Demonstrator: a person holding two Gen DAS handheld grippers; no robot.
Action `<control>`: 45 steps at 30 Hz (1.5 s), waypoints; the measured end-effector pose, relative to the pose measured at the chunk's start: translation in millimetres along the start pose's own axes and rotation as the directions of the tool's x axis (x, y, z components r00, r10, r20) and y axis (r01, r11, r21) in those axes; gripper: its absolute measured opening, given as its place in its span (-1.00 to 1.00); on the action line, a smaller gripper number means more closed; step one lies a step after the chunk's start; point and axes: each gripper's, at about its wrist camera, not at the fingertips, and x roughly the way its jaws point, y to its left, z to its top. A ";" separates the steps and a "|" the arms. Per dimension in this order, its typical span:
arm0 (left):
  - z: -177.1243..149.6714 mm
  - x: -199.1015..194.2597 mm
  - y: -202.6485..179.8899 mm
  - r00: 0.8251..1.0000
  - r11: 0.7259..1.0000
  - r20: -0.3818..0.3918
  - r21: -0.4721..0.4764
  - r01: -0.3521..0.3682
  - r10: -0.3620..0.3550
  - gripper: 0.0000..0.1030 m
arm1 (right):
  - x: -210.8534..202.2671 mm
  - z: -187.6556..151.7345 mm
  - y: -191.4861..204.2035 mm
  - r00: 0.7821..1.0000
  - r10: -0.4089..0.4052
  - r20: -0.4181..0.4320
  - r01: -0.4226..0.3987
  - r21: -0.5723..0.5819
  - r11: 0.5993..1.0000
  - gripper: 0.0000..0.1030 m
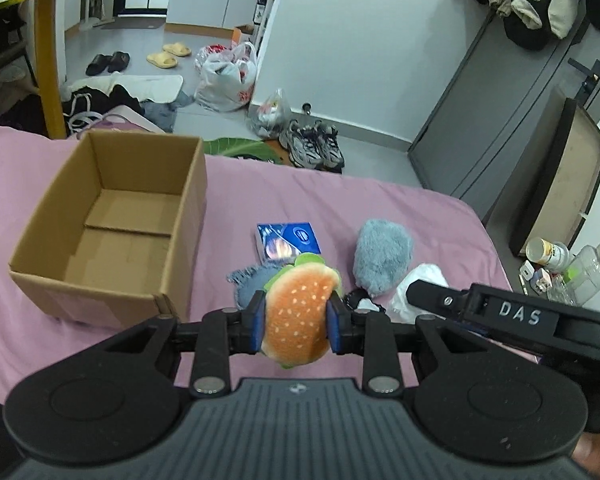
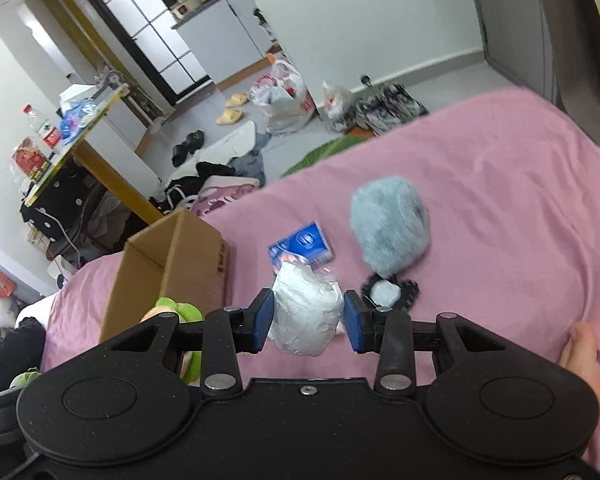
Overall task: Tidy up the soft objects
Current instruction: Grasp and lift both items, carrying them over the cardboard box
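On the left side of the left wrist view, an open cardboard box sits on the pink bed. Low in the middle, the left gripper squeezes a soft burger toy. Right of it lies a fluffy gray ball. In the right wrist view's middle, the right gripper pinches a white crinkly bundle.
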 end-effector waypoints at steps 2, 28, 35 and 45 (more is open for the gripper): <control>3.3 -5.2 3.0 1.000 1.000 0.014 0.000 0.005 -0.005 -0.43 | -2.9 4.1 8.2 1.000 0.012 0.008 -0.012 -0.015 1.000 -0.27; 69.7 -6.8 62.0 0.987 0.998 0.153 0.024 -0.061 0.057 -0.43 | 19.2 34.7 88.2 0.996 0.073 0.053 -0.061 -0.206 0.977 -0.27; 89.2 7.3 86.2 0.981 0.994 0.164 -0.004 -0.105 0.104 -0.43 | 36.8 46.8 103.7 0.990 0.123 0.061 -0.107 -0.221 0.969 -0.27; 101.5 38.7 124.7 0.978 0.988 0.146 -0.071 -0.140 0.149 -0.43 | 78.4 55.8 121.7 0.978 0.206 0.019 -0.197 -0.222 0.955 -0.27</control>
